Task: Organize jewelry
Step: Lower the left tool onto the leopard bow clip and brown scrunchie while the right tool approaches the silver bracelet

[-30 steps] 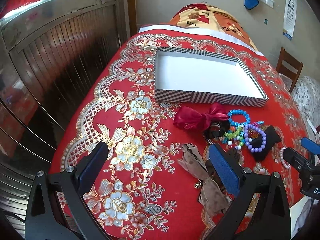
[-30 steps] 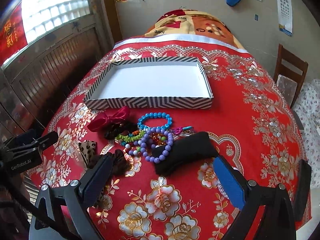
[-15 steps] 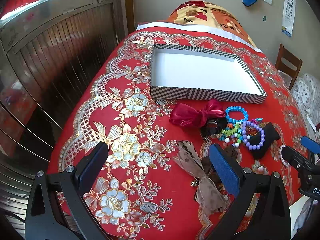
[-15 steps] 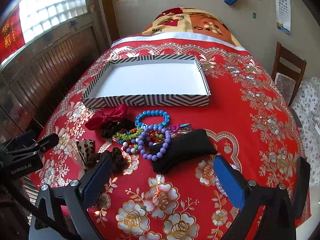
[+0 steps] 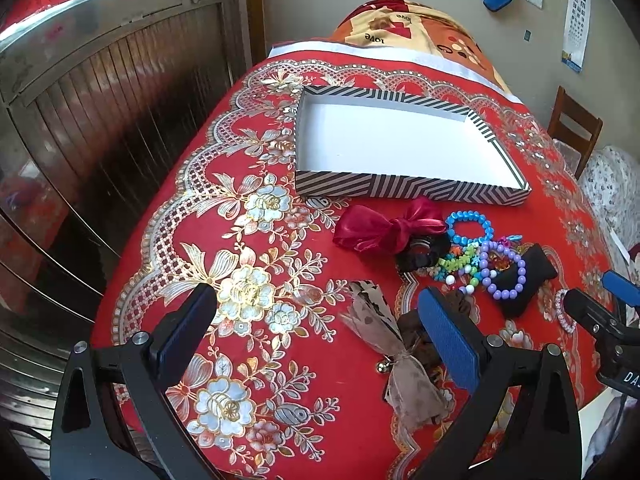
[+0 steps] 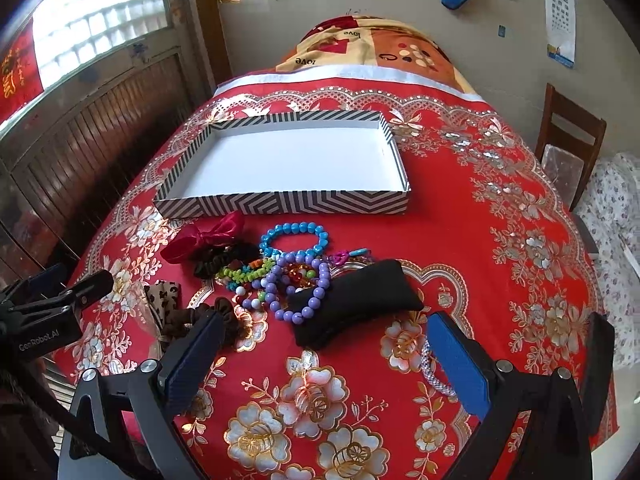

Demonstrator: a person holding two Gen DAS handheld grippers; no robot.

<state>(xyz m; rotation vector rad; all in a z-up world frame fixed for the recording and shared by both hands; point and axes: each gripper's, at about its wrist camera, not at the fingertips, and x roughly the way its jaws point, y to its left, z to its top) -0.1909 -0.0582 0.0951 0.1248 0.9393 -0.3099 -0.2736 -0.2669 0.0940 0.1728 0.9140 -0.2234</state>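
I hold both my left gripper point(image 5: 316, 332) and right gripper point(image 6: 324, 354) wide open, holding nothing. The pile of bright bead bracelets point(image 6: 294, 268) lies just past my right fingers, before the striped cardboard tray point(image 6: 280, 202).

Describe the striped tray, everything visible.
The striped tray is a shallow rectangular box, cardboard by the look of it, with black-and-white chevron-striped outer walls and a plain white inside. It holds nothing. It lies flat on the red floral tablecloth, beyond the pile of jewelry. The dark red satin bow lies just before its near wall; contact cannot be told. Neither gripper touches it.
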